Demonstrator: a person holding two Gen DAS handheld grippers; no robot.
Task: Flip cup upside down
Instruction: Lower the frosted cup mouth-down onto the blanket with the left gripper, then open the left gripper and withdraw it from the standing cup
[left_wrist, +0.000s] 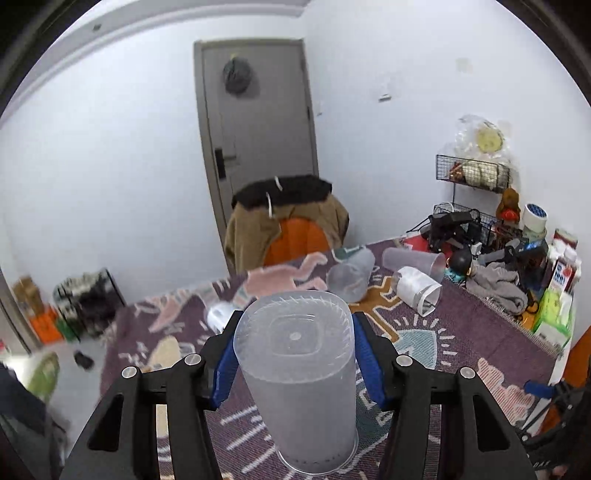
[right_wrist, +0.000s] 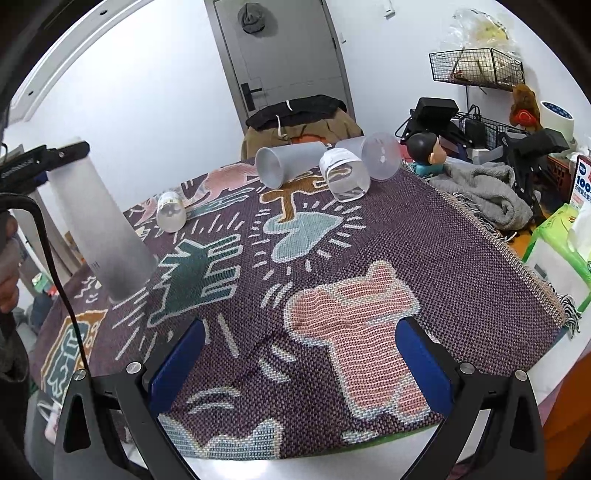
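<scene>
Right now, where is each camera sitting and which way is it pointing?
Left wrist: rides the left gripper, faces the door across the table, fingers clamping the inverted frosted cup.
Right wrist: rides the open right gripper, low over the patterned cloth, fingers spread, holding nothing.
Shared: the frosted cup, the lying cups, door.

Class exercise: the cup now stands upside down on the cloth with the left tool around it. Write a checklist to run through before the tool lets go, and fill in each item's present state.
1. Frosted cup is base up, rim down: ok.
2. Rim rests flat on the patterned cloth: cannot tell; in the right wrist view it looks tilted, though that may be the fisheye.
3. Left tool fingers flank the cup near its base: ok.
4. Right tool is open and apart from the cup: ok.
5. The nearest lying cup is apart from it: ok.
</scene>
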